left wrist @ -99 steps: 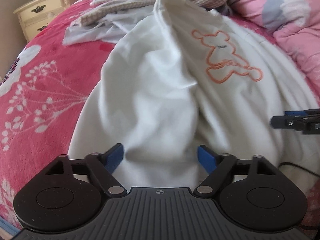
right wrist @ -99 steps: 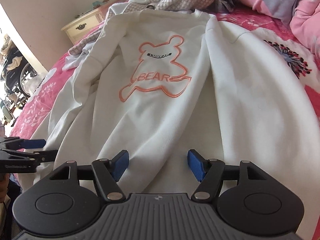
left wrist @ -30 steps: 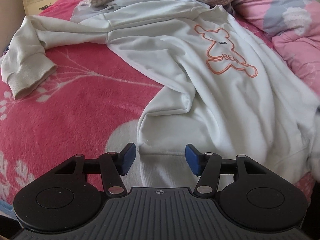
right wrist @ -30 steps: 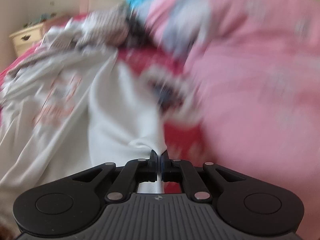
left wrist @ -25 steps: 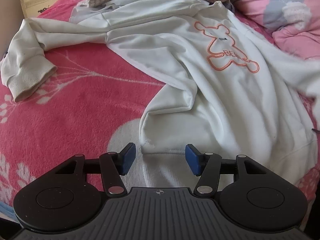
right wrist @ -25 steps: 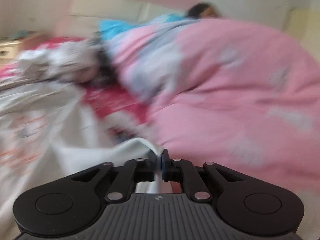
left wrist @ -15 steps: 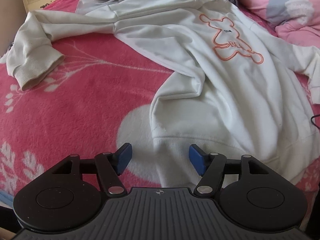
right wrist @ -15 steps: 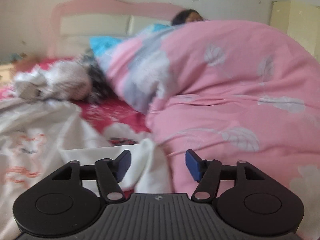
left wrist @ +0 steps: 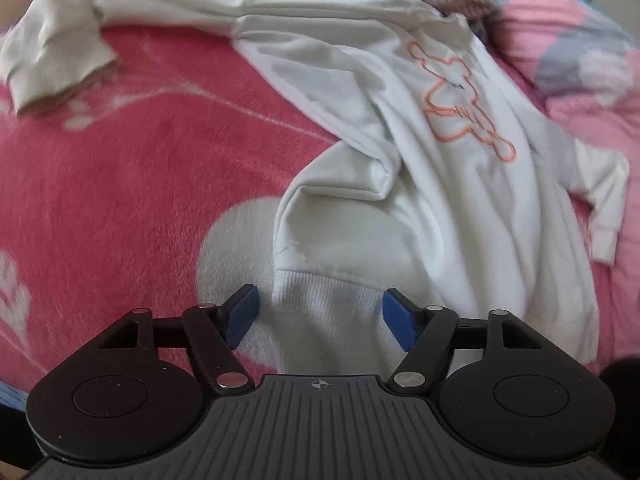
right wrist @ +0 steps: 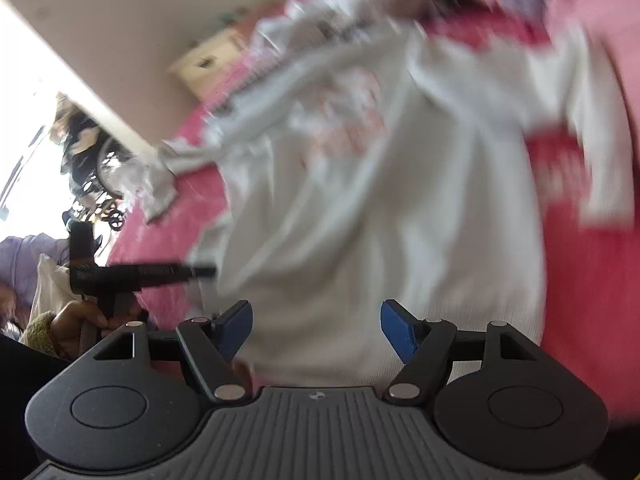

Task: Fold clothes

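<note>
White sweatshirt (left wrist: 420, 184) hem between closing left jaws, right jaws apart, seemingly over it

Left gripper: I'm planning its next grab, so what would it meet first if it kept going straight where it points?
Probably the ribbed hem of the white sweatshirt, lying between the closing left gripper jaws, untouched.

You have almost nothing to read here. On the white sweatshirt (left wrist: 420, 184) the orange bear outline (left wrist: 460, 100) carries lettering and a small dark label, but in the left wrist view both are too small and creased to make out. In the right wrist view the print is blurred into pale orange smears. The faint white marking on the left tool (right wrist: 200, 270) cannot be read either.
</note>
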A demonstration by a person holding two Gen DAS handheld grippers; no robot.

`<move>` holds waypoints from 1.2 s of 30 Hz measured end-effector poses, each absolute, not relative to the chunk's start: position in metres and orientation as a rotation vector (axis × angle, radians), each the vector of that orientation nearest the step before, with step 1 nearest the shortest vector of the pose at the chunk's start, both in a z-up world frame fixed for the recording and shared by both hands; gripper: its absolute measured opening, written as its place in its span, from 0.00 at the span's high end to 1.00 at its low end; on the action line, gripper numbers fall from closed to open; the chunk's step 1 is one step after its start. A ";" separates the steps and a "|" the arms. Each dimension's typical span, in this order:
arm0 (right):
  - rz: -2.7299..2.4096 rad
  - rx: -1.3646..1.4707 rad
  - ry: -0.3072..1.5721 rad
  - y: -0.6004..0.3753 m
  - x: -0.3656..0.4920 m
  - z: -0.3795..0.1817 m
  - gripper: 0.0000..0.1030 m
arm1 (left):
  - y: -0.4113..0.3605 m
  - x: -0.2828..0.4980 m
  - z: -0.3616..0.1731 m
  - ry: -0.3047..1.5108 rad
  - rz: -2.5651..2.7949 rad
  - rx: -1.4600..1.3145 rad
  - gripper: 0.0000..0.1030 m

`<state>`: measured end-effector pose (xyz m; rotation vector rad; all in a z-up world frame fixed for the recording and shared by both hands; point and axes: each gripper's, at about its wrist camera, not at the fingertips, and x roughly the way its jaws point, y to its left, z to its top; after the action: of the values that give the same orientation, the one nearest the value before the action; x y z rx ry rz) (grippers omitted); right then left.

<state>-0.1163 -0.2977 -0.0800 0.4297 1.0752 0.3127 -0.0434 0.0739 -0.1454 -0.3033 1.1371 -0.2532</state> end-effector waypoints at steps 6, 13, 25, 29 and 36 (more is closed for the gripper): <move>0.162 0.471 1.092 -0.311 -0.128 -0.089 0.29 | 0.095 -0.049 -0.139 1.122 -0.209 -0.497 0.94; 0.023 0.293 1.056 -0.316 -0.130 -0.091 0.29 | 0.154 -0.061 -0.099 1.080 -0.096 -0.593 0.95; -0.210 0.499 1.123 -0.373 -0.115 -0.124 0.29 | 0.161 -0.060 -0.124 1.163 -0.036 -0.536 0.94; -0.213 0.547 1.187 -0.377 -0.108 -0.145 0.29 | 0.161 -0.060 -0.127 1.172 -0.040 -0.524 0.94; -0.161 0.483 1.208 -0.357 -0.115 -0.137 0.40 | 0.156 -0.057 -0.132 1.183 -0.030 -0.489 0.93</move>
<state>-0.1154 -0.3571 -0.1369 0.4826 1.2075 -0.1608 -0.0571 0.1555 -0.1324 -0.4886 1.1832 -0.0300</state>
